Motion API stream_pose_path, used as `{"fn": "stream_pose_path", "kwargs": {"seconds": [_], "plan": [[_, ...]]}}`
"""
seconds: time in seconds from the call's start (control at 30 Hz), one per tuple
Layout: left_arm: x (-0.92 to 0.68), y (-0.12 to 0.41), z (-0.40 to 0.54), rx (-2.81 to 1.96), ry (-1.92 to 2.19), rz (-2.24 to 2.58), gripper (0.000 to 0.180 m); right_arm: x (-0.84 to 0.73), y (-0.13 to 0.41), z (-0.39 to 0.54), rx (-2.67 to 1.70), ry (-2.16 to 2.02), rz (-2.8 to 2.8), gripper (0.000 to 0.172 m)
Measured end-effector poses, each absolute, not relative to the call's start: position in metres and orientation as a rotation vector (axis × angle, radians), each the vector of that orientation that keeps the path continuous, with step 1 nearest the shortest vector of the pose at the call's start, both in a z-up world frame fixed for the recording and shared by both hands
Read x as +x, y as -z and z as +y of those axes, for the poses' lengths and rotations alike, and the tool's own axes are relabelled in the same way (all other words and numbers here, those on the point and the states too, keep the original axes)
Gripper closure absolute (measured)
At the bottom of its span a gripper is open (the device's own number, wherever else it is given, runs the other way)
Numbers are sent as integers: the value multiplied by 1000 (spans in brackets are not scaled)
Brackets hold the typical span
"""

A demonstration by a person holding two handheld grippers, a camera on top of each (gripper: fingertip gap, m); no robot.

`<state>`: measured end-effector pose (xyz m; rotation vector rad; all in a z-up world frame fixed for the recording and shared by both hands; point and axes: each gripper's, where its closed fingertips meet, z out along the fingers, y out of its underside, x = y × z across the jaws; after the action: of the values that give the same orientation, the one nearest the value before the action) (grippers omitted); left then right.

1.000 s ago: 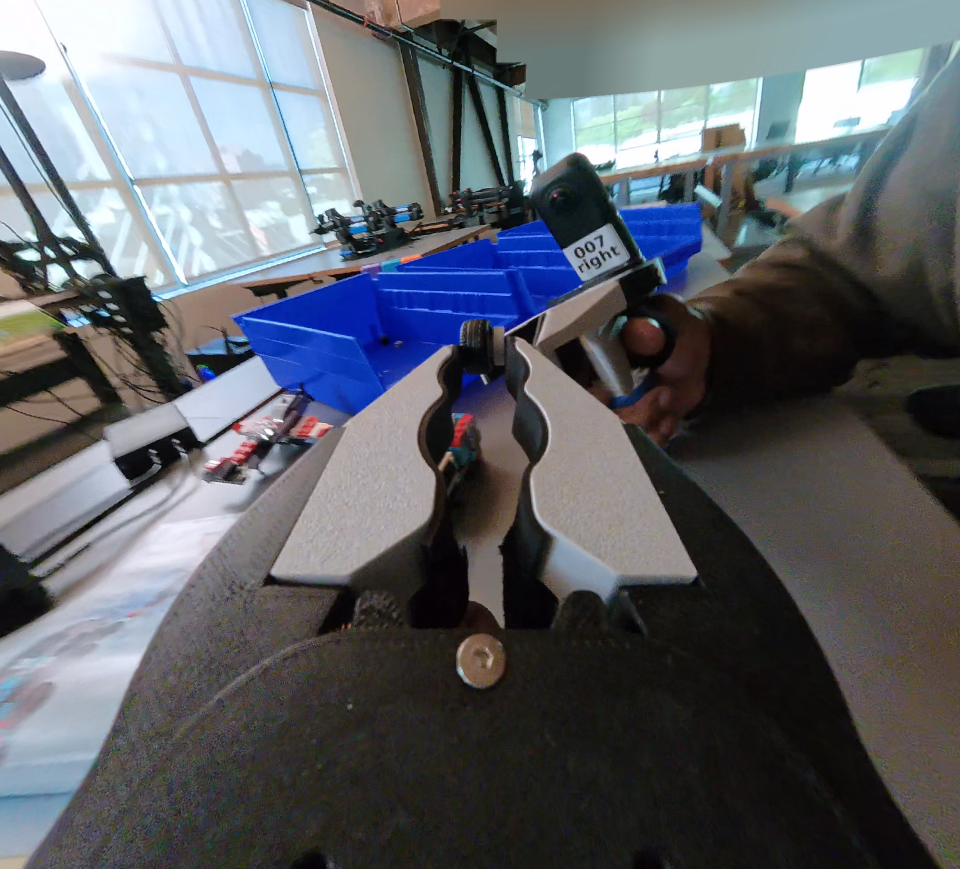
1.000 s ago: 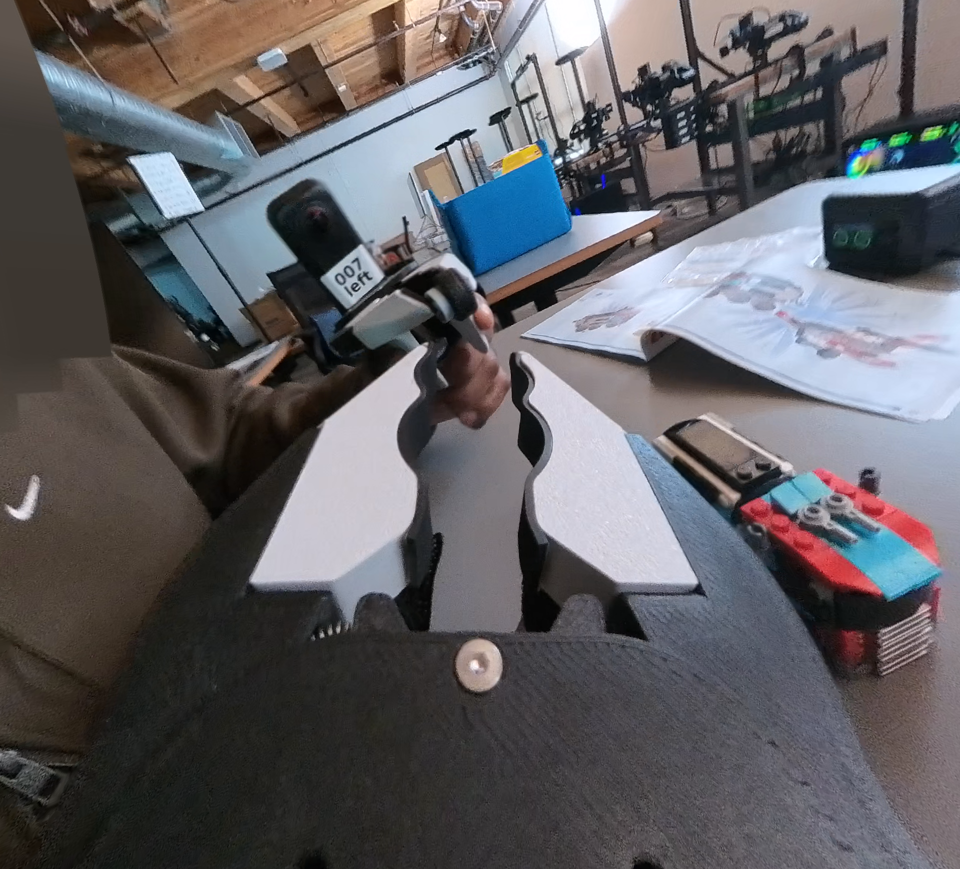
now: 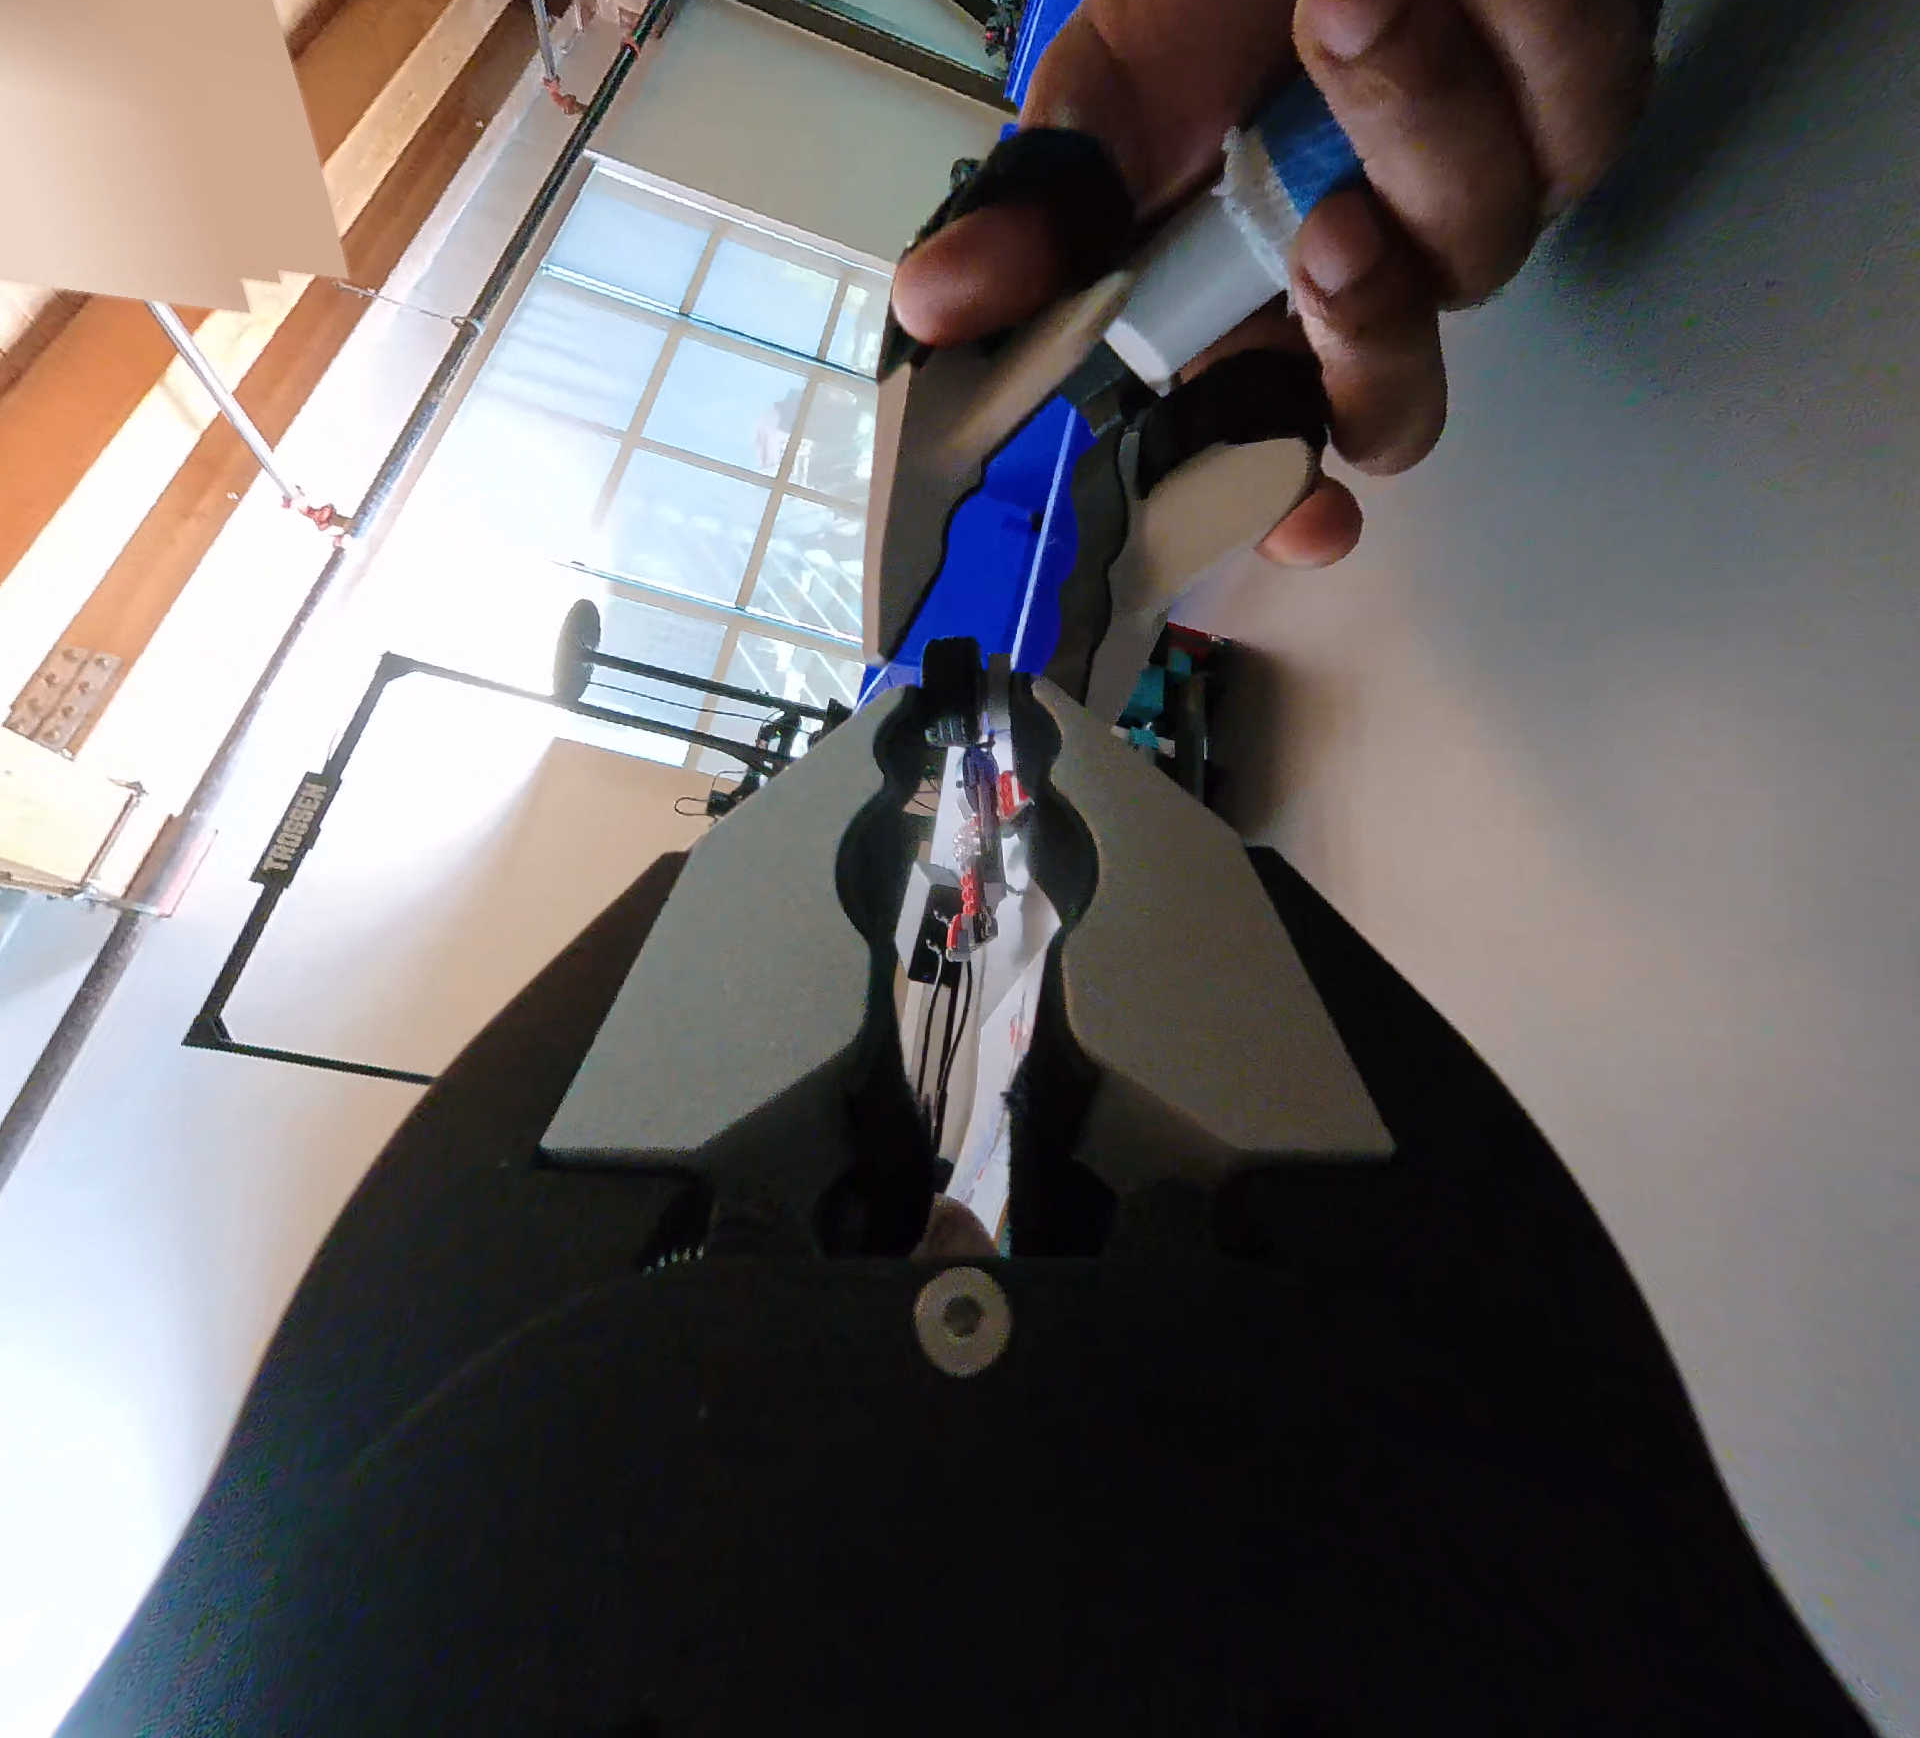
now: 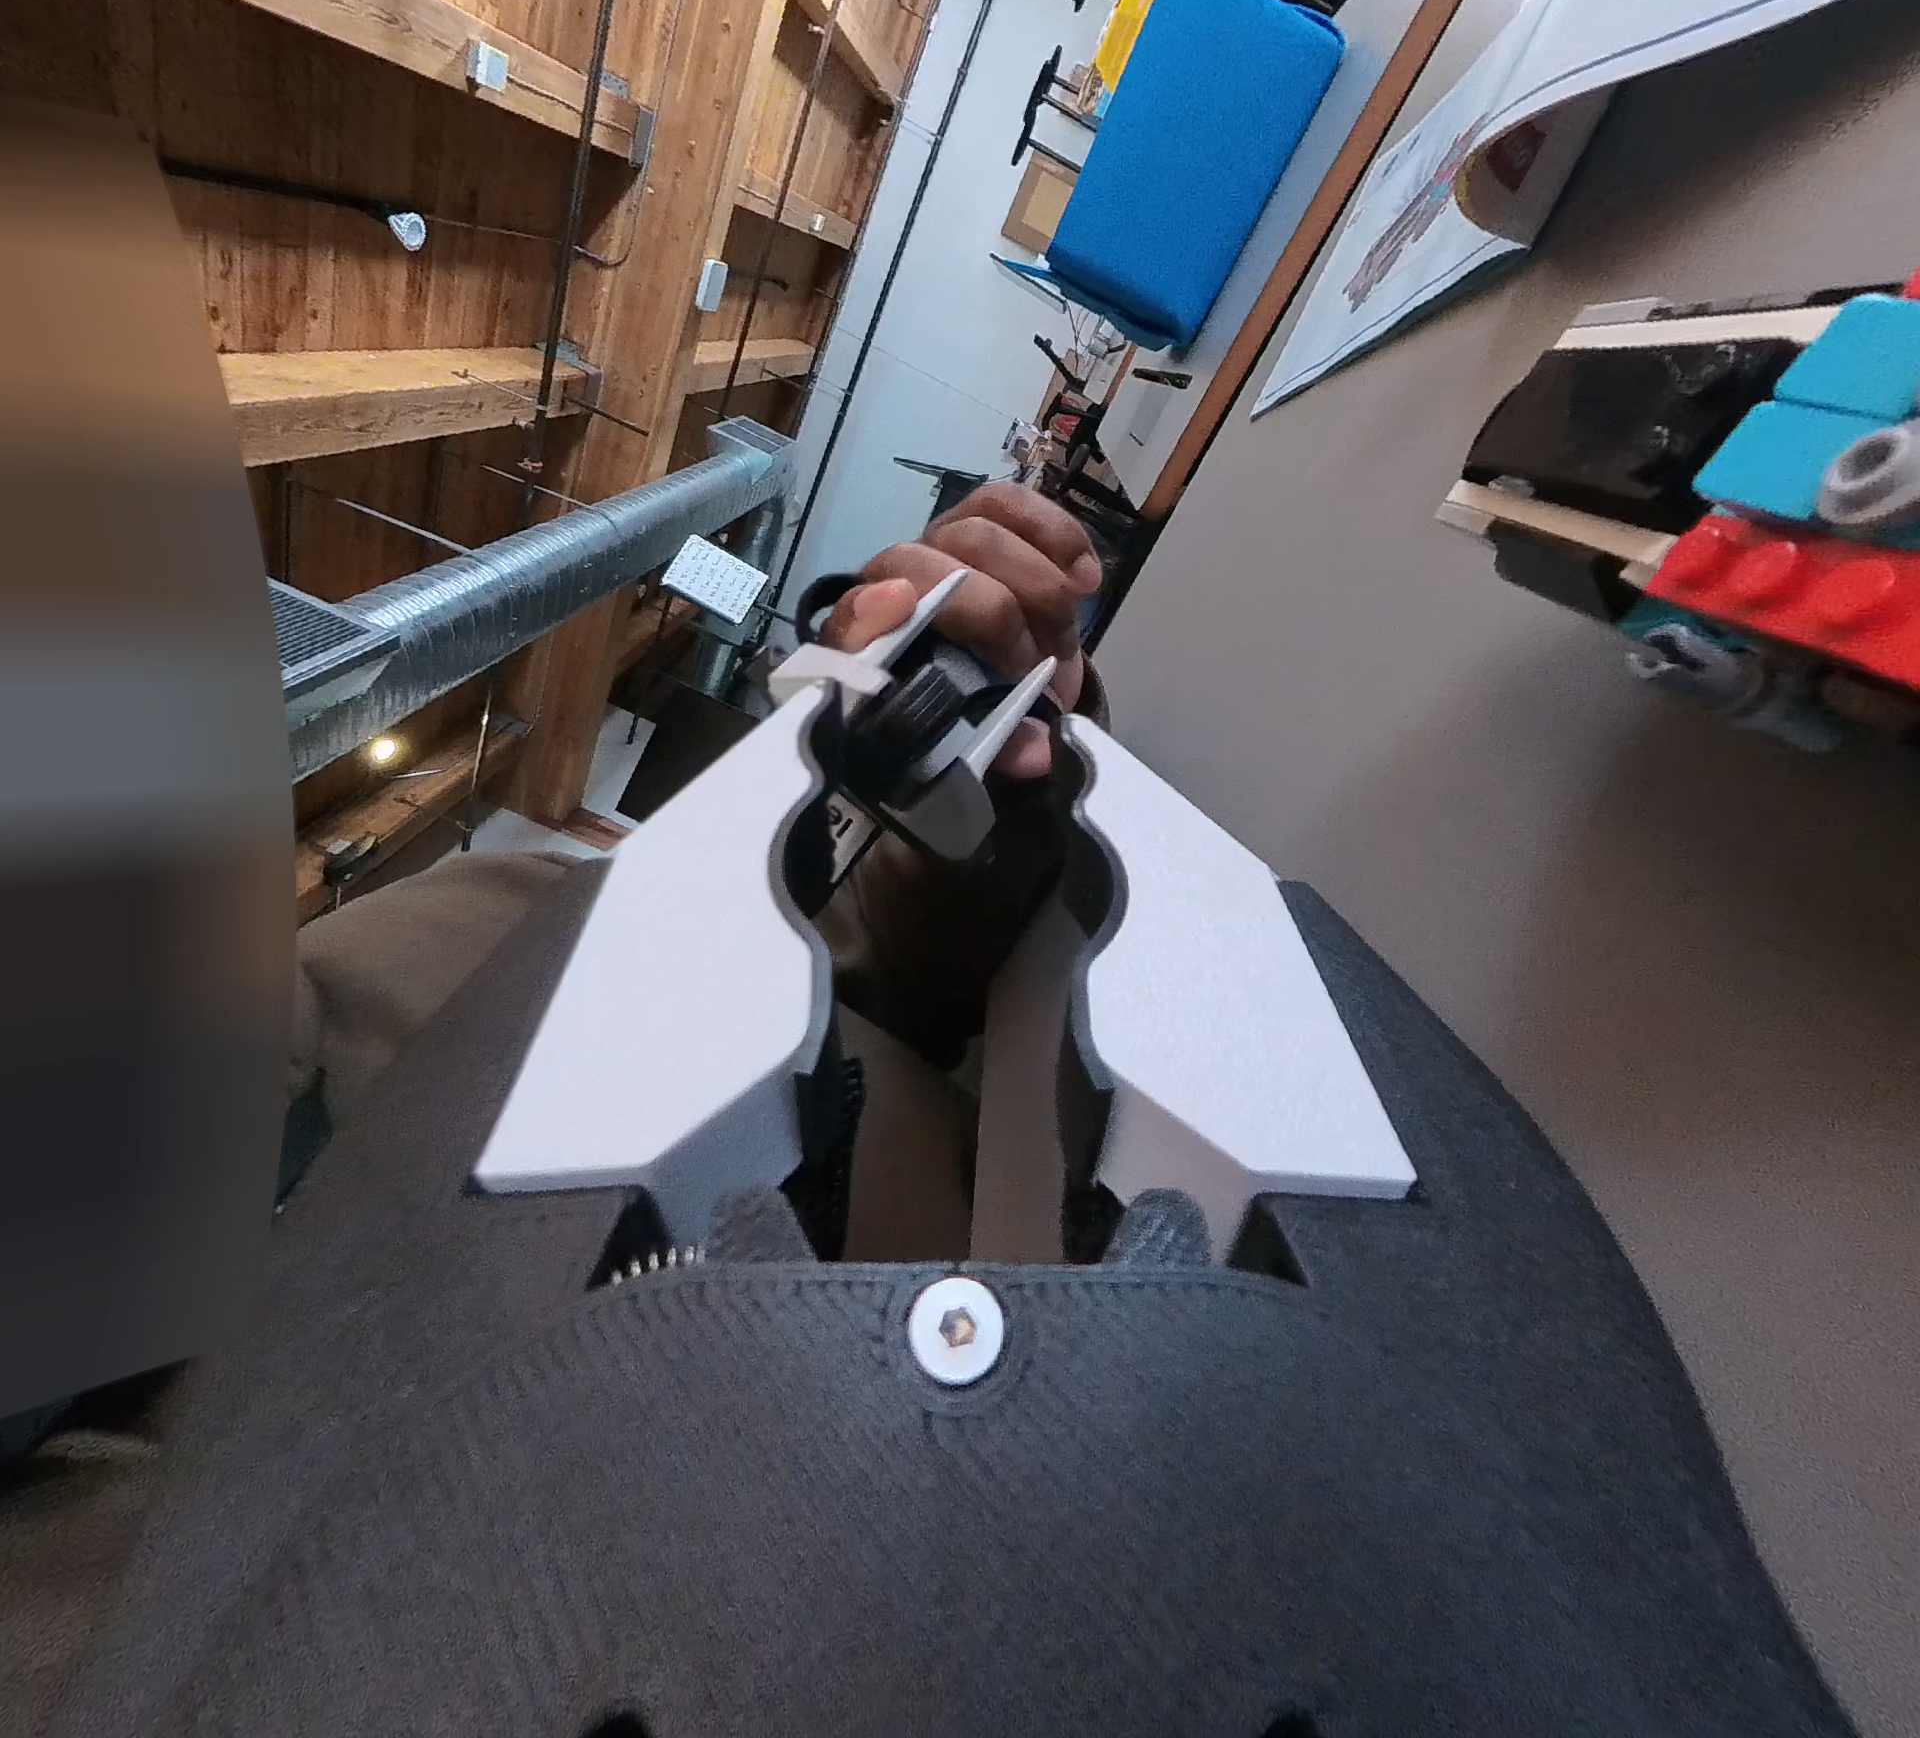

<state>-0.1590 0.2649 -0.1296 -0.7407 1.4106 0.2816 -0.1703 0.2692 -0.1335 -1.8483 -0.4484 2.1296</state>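
Both claws alike: pale grey fingers (image 3: 758, 940) with wavy black-lined inner edges, on a rough black printed body (image 4: 935, 1532). One silver hex screw (image 4: 957, 1330) sits centred below the fingers. Blue-and-white handle (image 3: 1262, 202) on the far claw. Brown sleeve (image 4: 436, 940).

Left gripper (image 3: 966, 701) with grey fingers pinching a small black ridged wheel on a grey hub (image 3: 954, 686), right gripper (image 3: 997, 545) just beyond, jaws parted, gripped by a hand (image 3: 1299, 161), blue plastic bin (image 3: 1003, 535) behind, grey tabletop (image 3: 1610, 753) alongside

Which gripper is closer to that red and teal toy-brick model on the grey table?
Right. The right gripper has the model just beside it; from the left gripper it lies beyond the right one.
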Motion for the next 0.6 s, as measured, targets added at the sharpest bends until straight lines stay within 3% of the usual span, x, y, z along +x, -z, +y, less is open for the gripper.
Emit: {"fn": "stream_pose_path", "kwargs": {"seconds": [0.13,0.33,0.5,0.6], "plan": [[-158,132,265,-734,-298,1419,163,-170,131,268,-1818,-2168,-432,153],[-158,125,269,-818,-197,1321,161,-166,122,273,-1727,-2035,-490,154],[-161,108,269,-985,162,1177,151,-155,109,286,-1604,-1879,-510,154],[-155,114,274,-1252,615,1067,140,-149,100,291,-1516,-1721,-577,154]]}}
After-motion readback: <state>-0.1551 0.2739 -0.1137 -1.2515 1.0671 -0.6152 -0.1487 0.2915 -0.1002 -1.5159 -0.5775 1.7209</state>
